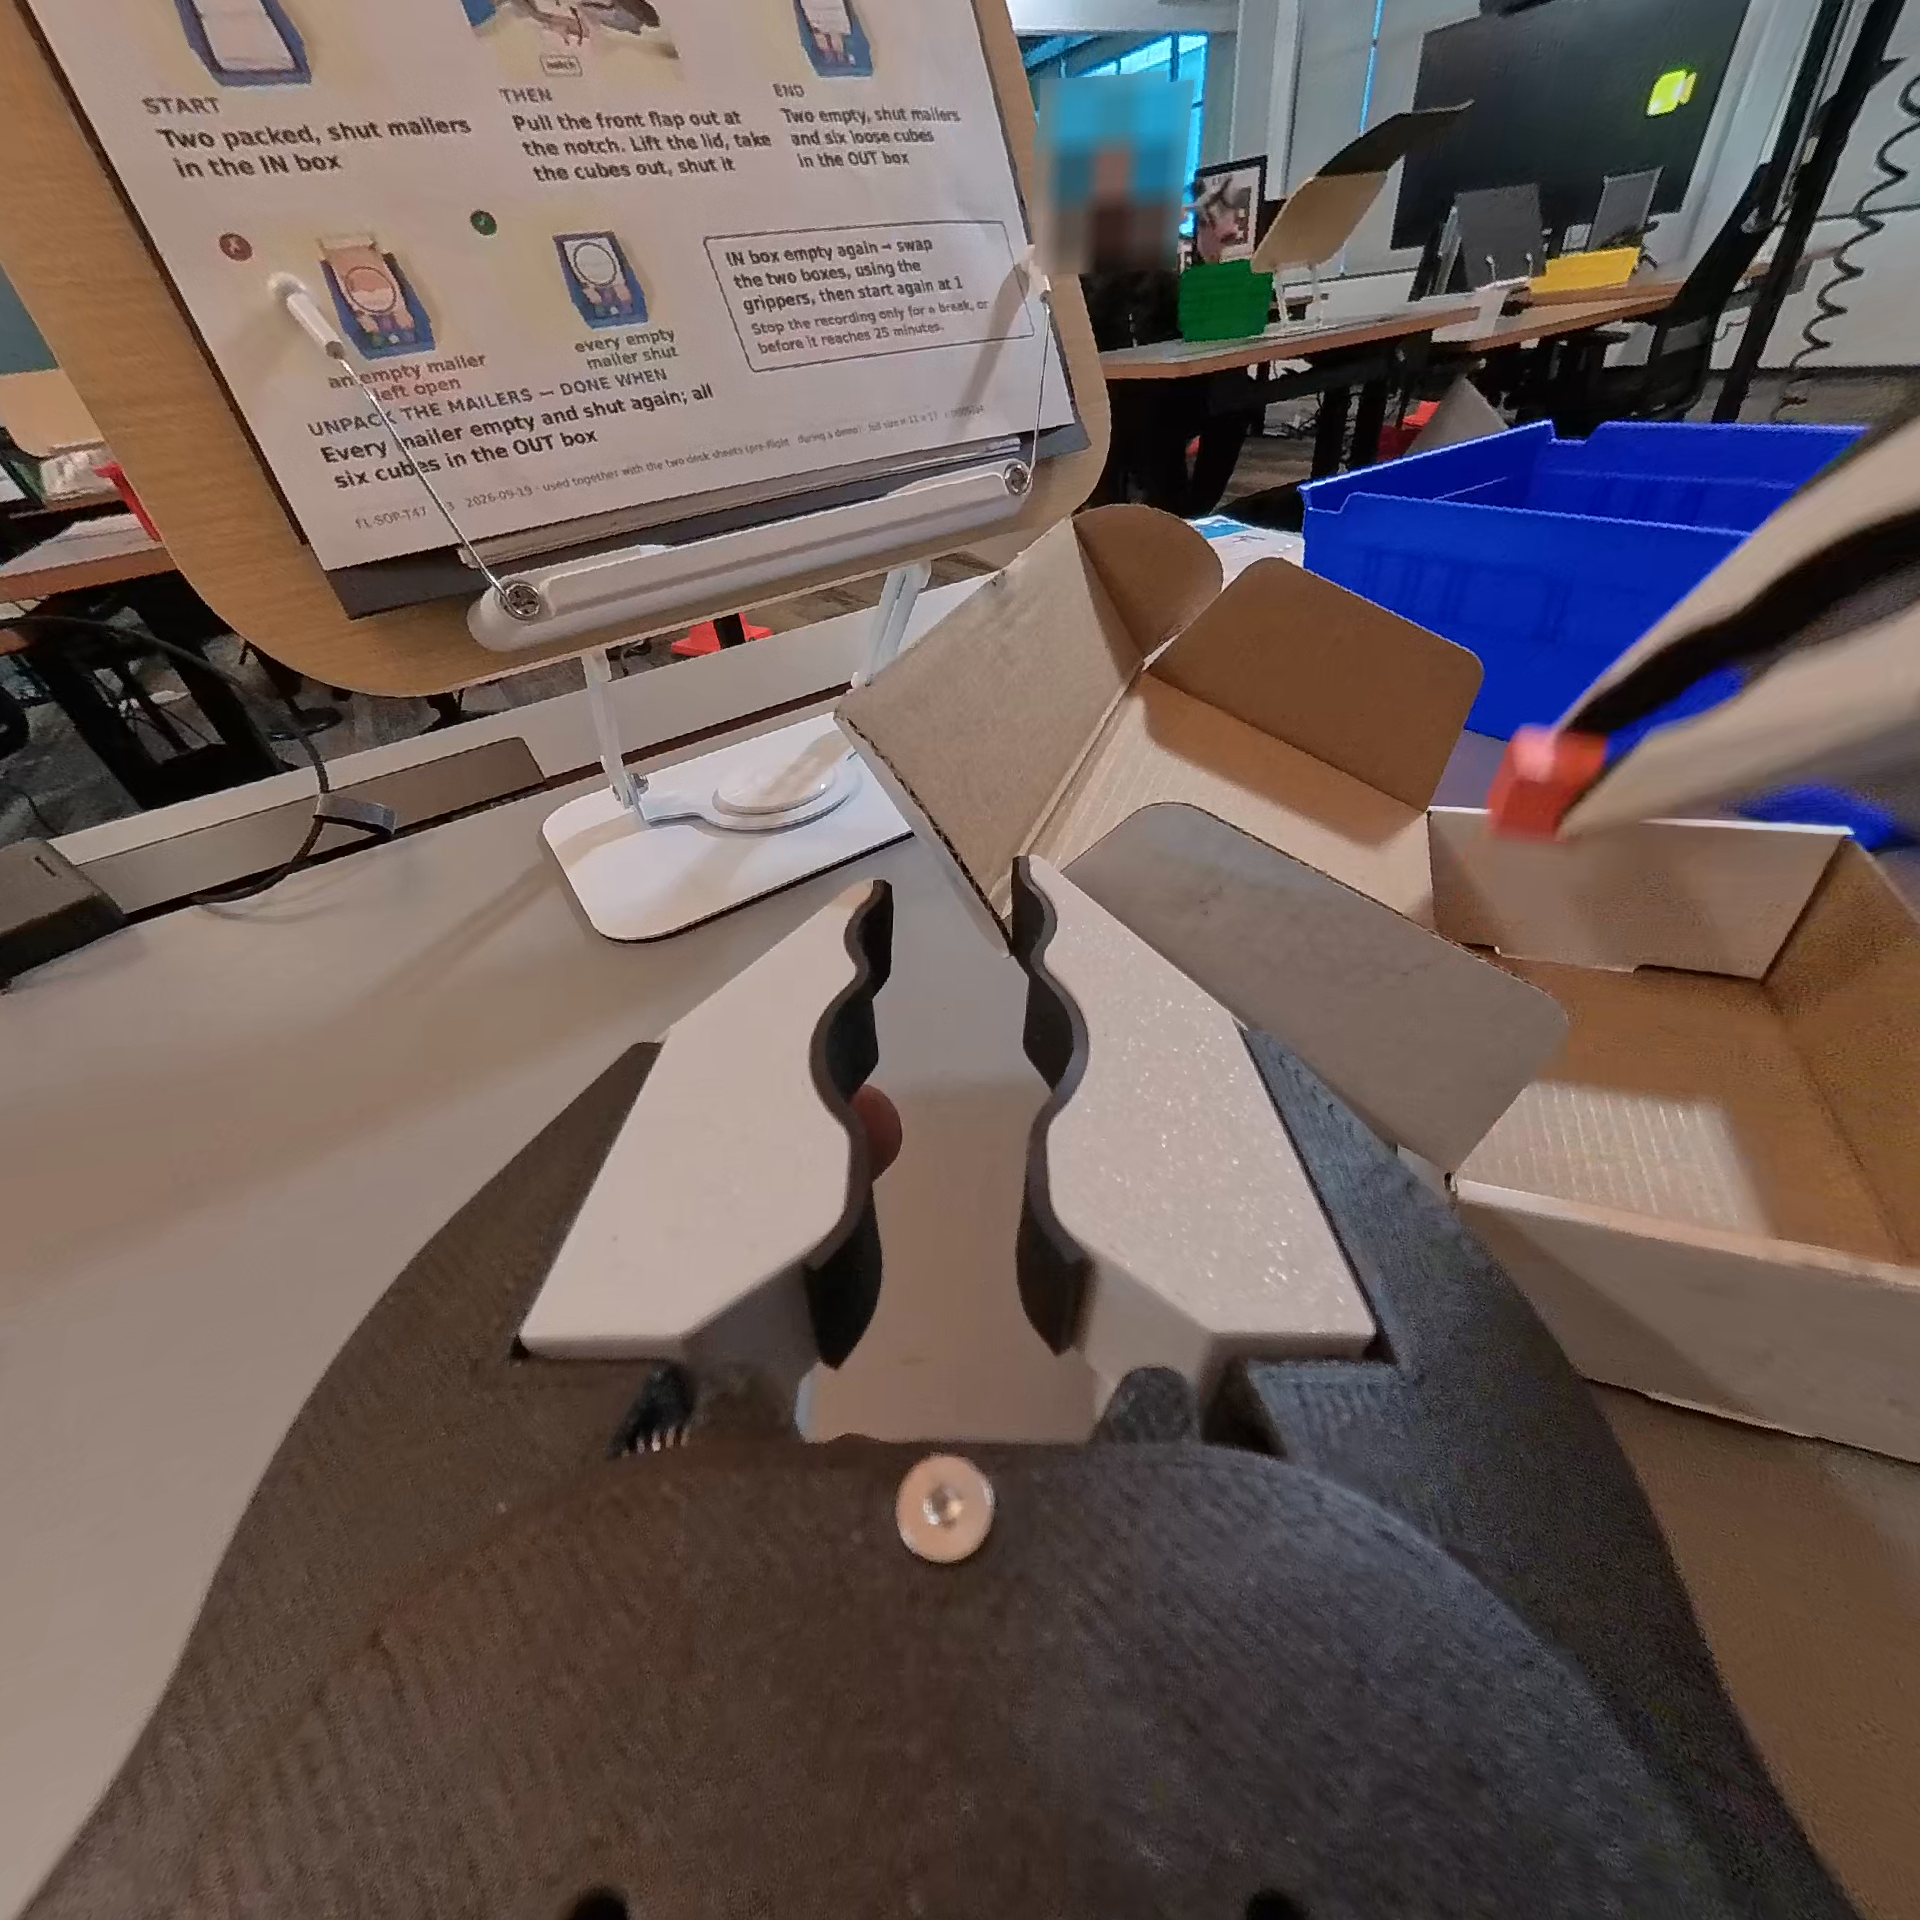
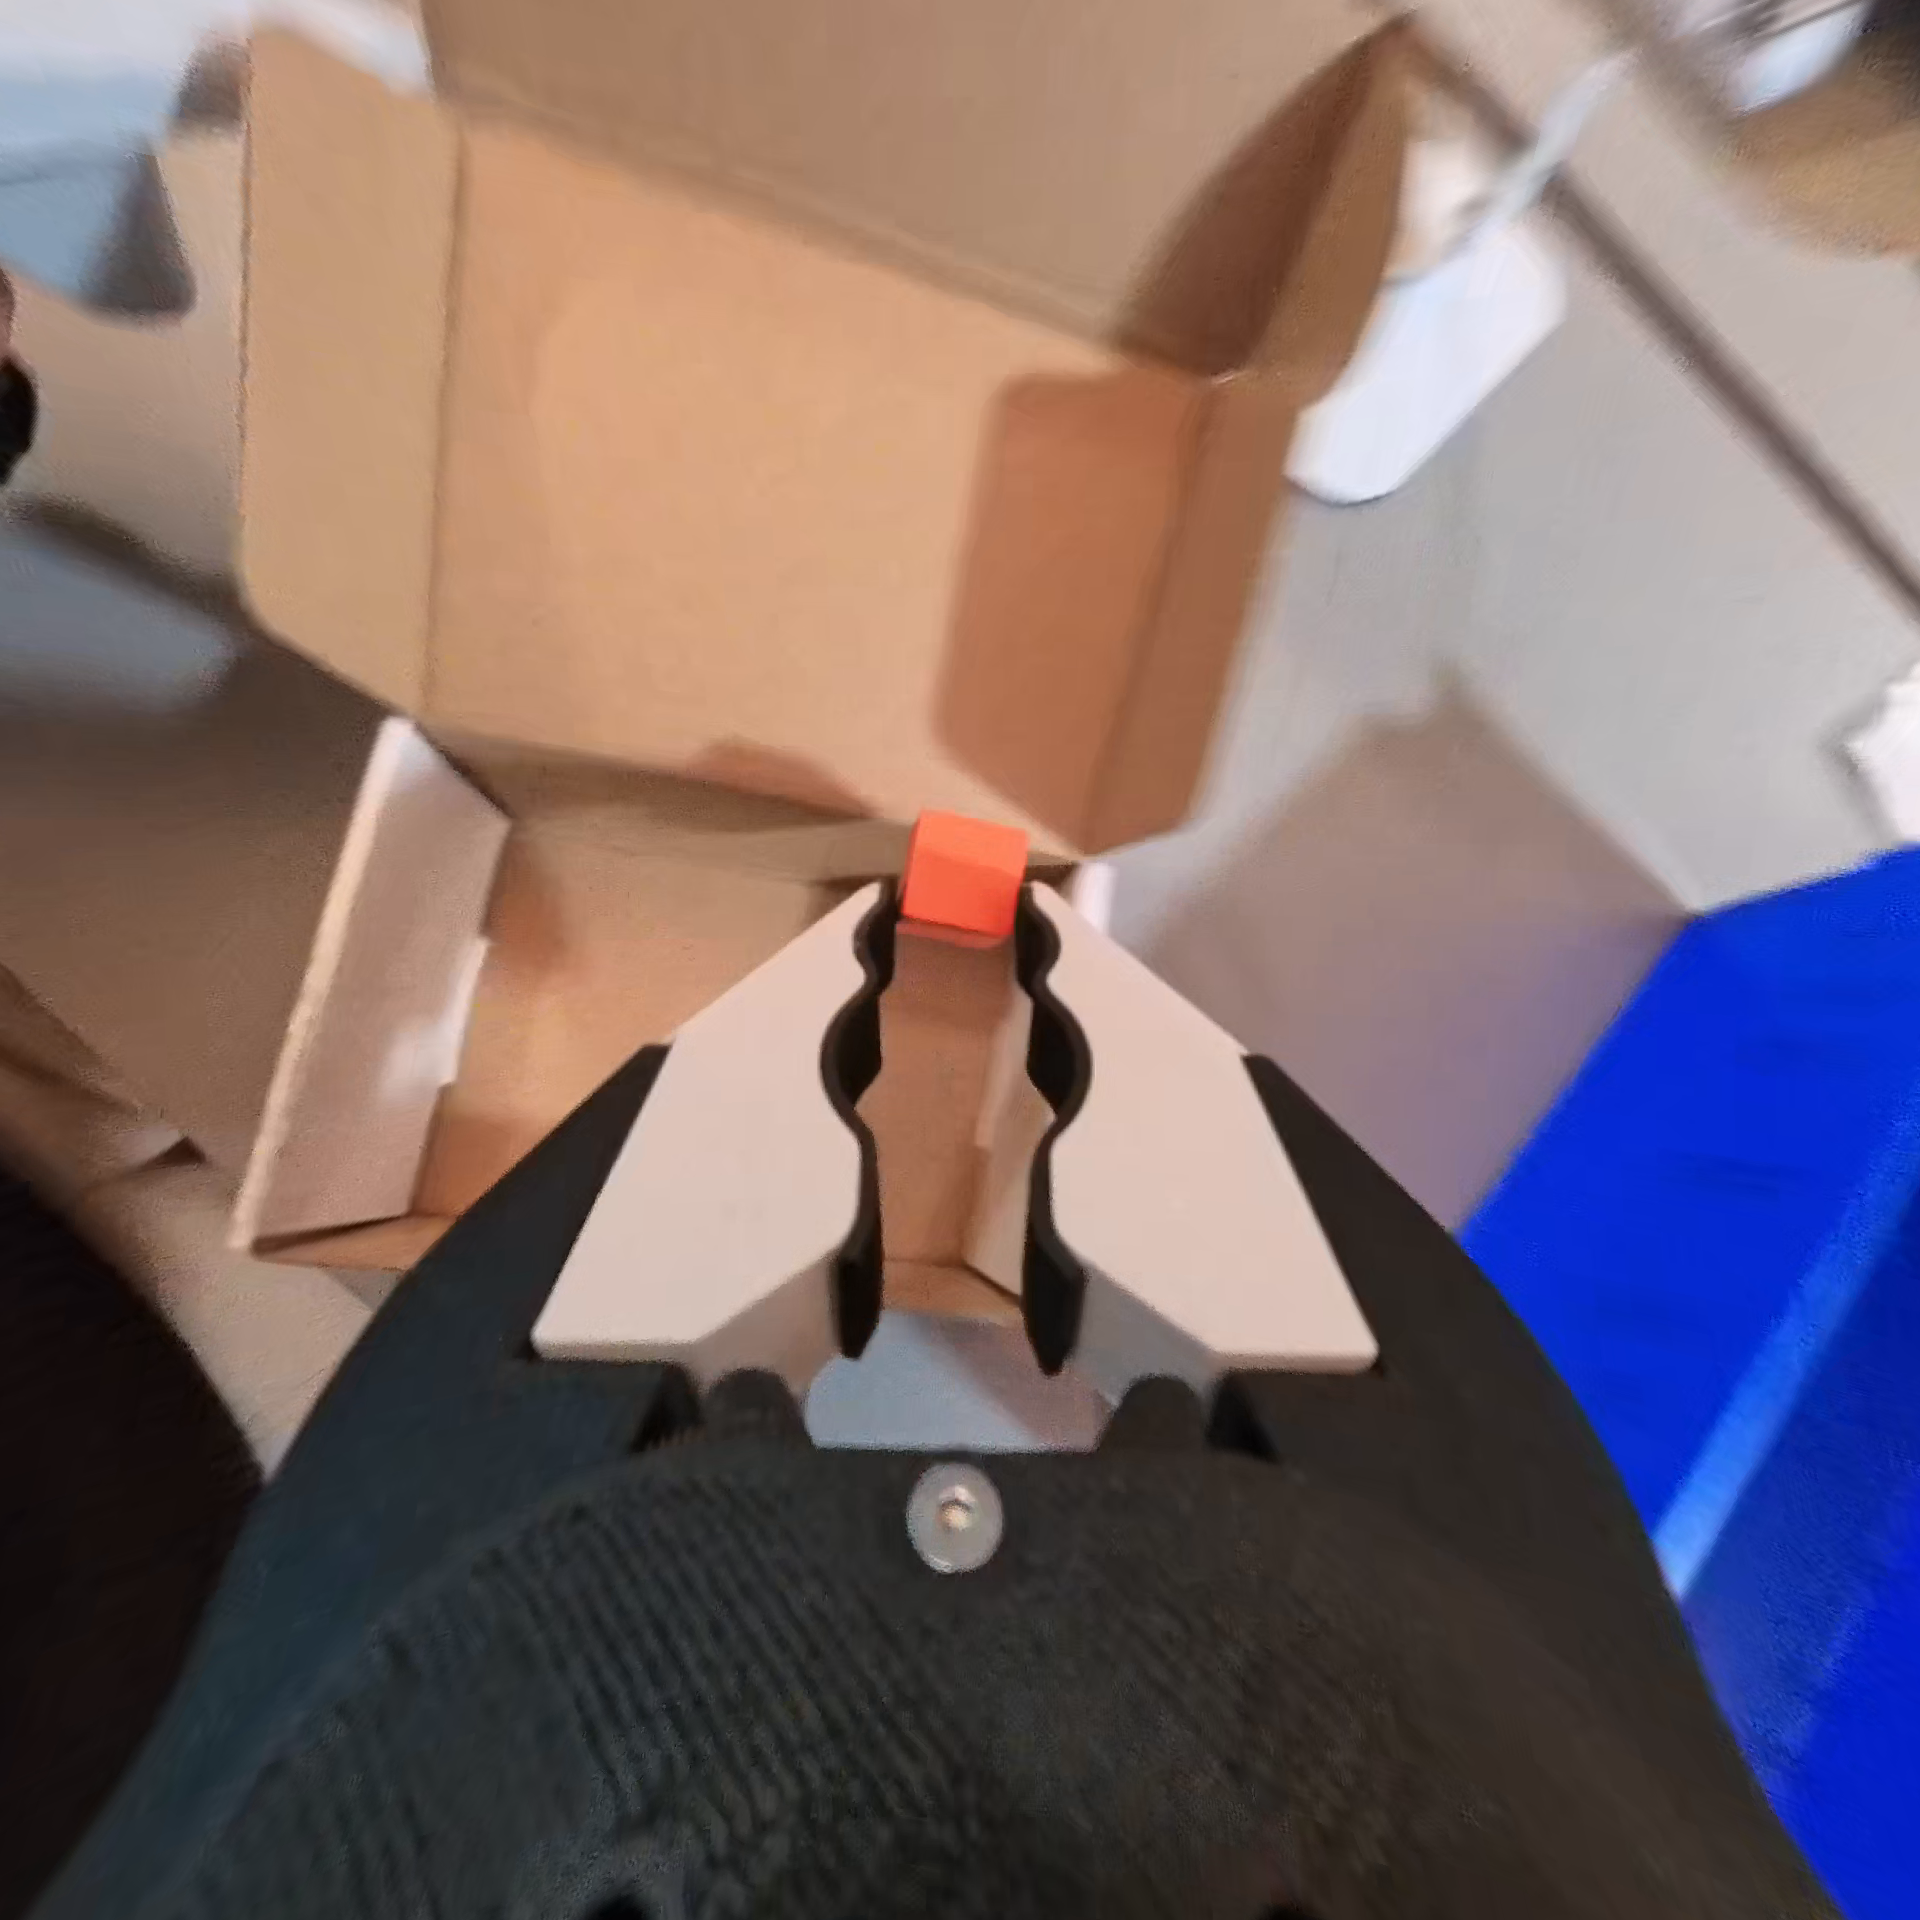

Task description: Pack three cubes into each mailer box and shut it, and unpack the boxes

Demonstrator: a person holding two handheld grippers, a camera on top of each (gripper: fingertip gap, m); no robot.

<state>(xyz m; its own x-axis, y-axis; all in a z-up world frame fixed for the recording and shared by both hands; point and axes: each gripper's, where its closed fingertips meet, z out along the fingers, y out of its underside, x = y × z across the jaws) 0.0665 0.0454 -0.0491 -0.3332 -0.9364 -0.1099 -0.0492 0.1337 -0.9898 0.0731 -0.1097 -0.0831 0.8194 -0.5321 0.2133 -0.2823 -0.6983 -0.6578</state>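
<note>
An open mailer box, white outside and brown inside, sits on the table with its lid (image 1: pixel 1039 675) raised. Its tray (image 1: pixel 1683 1236) lies to the right of my left gripper (image 1: pixel 953 894). The left gripper is open and empty, and its right fingertip is at the lid's near corner. My right gripper (image 2: pixel 956 899) is shut on an orange cube (image 2: pixel 958 868) and holds it above the tray (image 2: pixel 416 987), in front of the lid (image 2: pixel 727 468). In the left wrist view the right gripper (image 1: pixel 1558 795) comes in from the right with the cube (image 1: pixel 1532 779). The part of the tray floor that shows holds no cubes.
A blue bin (image 1: pixel 1507 582) stands behind and to the right of the box and also shows in the right wrist view (image 2: pixel 1766 1299). A stand with an instruction sheet (image 1: pixel 582 312) and a white base (image 1: pixel 727 831) is behind the box. Desks fill the background. There is about 15 cm between the tips of the two grippers.
</note>
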